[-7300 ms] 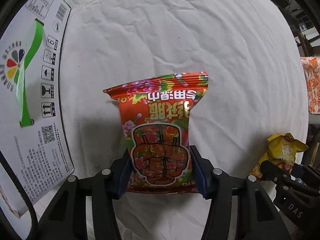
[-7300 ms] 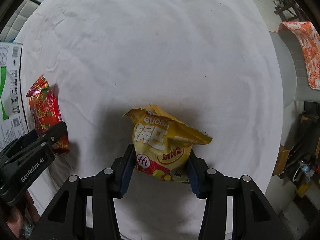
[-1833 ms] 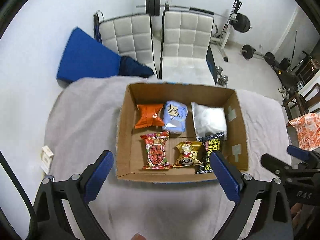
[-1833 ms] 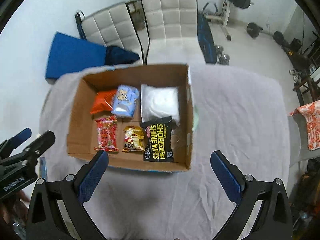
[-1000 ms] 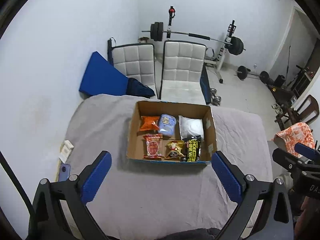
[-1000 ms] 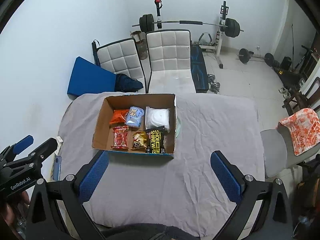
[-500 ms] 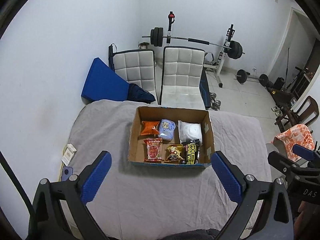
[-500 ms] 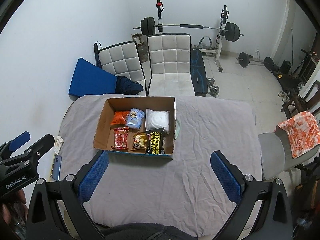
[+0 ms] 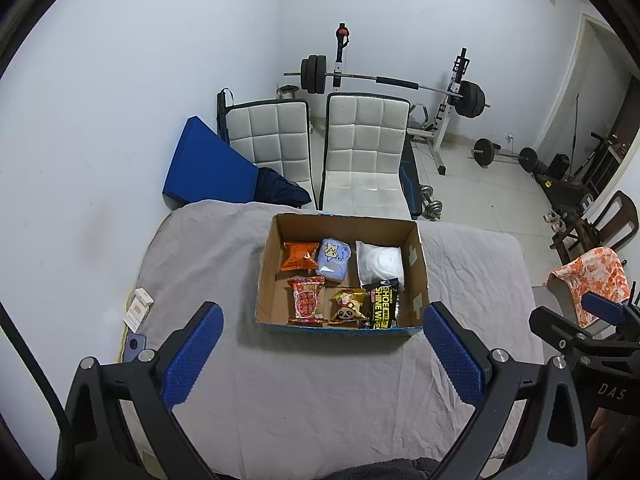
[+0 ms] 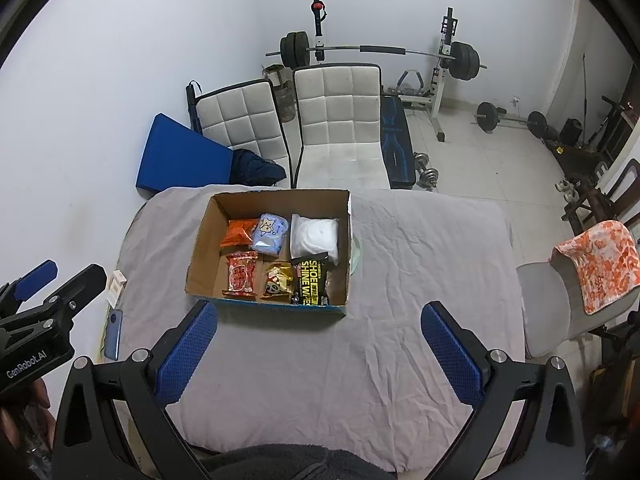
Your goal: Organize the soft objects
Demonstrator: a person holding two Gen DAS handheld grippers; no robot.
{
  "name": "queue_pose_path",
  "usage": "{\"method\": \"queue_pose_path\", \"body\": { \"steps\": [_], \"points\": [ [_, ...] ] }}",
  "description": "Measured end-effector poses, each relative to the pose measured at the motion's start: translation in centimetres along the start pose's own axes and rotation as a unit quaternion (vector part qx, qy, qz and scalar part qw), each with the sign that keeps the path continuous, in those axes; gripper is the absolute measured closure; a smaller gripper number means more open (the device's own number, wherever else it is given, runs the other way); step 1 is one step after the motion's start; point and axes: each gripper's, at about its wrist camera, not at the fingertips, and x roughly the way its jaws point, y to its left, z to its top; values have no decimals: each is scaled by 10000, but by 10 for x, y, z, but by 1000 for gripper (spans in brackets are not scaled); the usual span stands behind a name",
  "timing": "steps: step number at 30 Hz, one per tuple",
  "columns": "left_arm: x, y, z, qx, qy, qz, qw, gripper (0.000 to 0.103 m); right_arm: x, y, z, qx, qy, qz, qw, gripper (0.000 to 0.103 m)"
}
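An open cardboard box (image 9: 416, 264) stands on the grey cloth-covered table (image 9: 320, 392); it also shows in the right wrist view (image 10: 200, 256). Inside lie several soft packs: an orange bag (image 9: 298, 256), a pale blue pack (image 9: 333, 259), a white pack (image 9: 380, 262), a red snack bag (image 9: 306, 301), a gold panda bag (image 9: 349, 307) and a black wipes pack (image 9: 382, 309). My left gripper (image 9: 320, 356) is open and empty, held high above the table. My right gripper (image 10: 316, 354) is open and empty too, at similar height.
A small white box (image 9: 138, 312) and a phone (image 9: 134, 348) lie at the table's left edge. Two white padded chairs (image 9: 364, 160) and a blue mat (image 9: 204, 168) stand beyond the table. A chair with an orange cloth (image 10: 596, 264) stands to the right.
Both grippers let go of their snack bags, which now lie in the box, and have risen far above the table. In the last half second they barely moved.
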Motion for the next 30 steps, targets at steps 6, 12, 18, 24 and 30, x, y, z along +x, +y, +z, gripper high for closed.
{"method": "queue_pose_path", "body": {
  "steps": [6, 12, 18, 24, 30],
  "points": [
    [0, -1, 1, 3, 29, -21, 10000, 1, 0, -1, 0, 14, -37, -29, 10000, 0],
    [1, -2, 3, -11, 41, -7, 10000, 1, 0, -2, -1, 25, -56, -38, 10000, 0],
    [1, -3, 1, -12, 41, 7, 10000, 1, -1, -3, -2, -24, -75, -72, 9999, 0],
    [0, -4, 0, -19, 27, 7, 10000, 1, -1, -2, -2, -29, -95, -106, 9999, 0],
    [-2, -2, -5, -43, -43, -11, 10000, 1, -3, 0, -1, -41, -121, -105, 9999, 0]
  ]
}}
